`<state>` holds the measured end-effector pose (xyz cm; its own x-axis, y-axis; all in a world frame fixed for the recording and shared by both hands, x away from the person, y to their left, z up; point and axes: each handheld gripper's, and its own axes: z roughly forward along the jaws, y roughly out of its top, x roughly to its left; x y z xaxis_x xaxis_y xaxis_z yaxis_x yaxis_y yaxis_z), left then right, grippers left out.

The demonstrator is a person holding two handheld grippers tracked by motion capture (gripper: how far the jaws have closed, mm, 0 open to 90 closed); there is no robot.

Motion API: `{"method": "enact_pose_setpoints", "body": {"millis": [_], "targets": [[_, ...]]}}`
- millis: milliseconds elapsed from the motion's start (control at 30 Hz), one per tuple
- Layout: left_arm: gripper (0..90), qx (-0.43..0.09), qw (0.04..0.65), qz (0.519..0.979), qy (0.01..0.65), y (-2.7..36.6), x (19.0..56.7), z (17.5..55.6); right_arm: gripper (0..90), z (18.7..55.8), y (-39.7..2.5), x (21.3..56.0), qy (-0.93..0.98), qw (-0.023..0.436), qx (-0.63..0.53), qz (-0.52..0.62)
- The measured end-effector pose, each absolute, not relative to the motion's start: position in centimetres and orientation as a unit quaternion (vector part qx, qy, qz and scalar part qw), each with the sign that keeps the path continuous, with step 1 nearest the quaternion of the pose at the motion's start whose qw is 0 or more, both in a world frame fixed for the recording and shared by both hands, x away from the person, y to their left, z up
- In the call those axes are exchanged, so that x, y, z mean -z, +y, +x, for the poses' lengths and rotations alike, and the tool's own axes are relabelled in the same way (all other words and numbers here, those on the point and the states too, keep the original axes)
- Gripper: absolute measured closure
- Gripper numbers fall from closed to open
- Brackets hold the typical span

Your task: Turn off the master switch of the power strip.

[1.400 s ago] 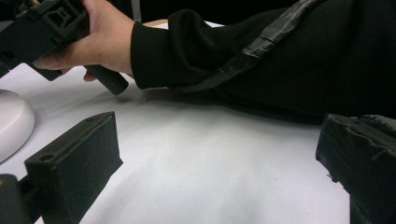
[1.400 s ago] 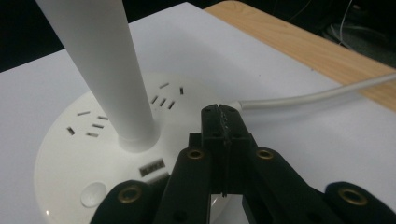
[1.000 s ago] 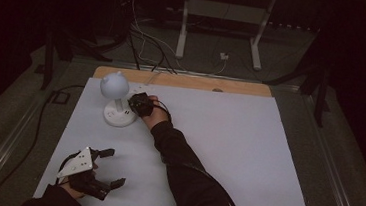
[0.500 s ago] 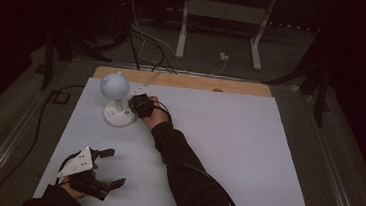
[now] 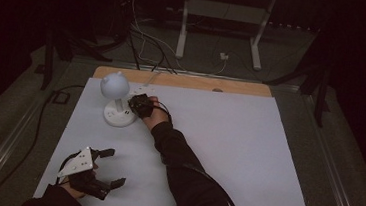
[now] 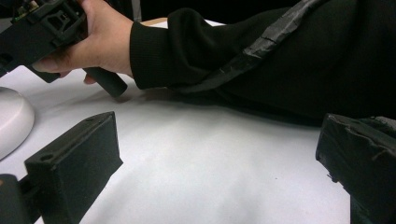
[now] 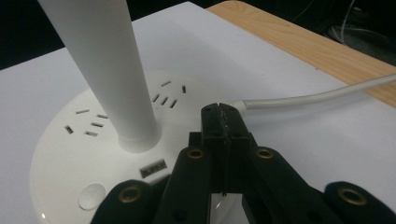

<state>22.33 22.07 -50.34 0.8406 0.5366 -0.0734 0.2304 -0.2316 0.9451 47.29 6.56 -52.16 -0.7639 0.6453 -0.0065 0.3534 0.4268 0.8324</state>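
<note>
A white desk lamp (image 5: 118,113) with a round head (image 5: 114,84) stands at the table's back left. In the right gripper view its stem (image 7: 107,70) rises from a round base (image 7: 60,149) that carries socket slots, a small port (image 7: 153,169) and a round button (image 7: 92,196). My right gripper (image 7: 223,112) is shut with nothing between its jaws, its tips over the base's rim close to where the white cable (image 7: 317,95) leaves it. In the high view that right gripper (image 5: 134,104) sits just right of the lamp. My left gripper (image 5: 115,167) rests open near the front left corner.
The white table sheet (image 5: 247,154) spreads wide to the right. A wooden strip (image 5: 198,82) runs along the far edge. In the left gripper view the black sleeve (image 6: 280,60) of the right arm crosses ahead of my open left gripper (image 6: 219,154).
</note>
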Motion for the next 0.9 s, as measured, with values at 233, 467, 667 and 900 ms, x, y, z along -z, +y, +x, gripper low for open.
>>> {"method": "enact_pose_setpoints", "body": {"millis": [233,467,667,900], "targets": [[0.3,-0.135,0.567,0.774,0.247,22.1,50.3,22.4,90.0,47.2,6.8,52.1,0.836,0.172,-0.431,0.293],[0.3,-0.135,0.567,0.774,0.248,22.1,50.4,22.3,89.9,47.2,6.8,51.9,0.833,0.181,-0.438,0.285],[0.3,-0.135,0.568,0.773,0.249,22.1,50.4,22.4,89.8,47.0,6.0,50.5,0.821,0.182,-0.449,0.303],[0.3,-0.136,0.566,0.774,0.248,22.0,50.4,22.3,82.9,46.9,4.7,50.7,0.818,0.169,-0.452,0.313]]}}
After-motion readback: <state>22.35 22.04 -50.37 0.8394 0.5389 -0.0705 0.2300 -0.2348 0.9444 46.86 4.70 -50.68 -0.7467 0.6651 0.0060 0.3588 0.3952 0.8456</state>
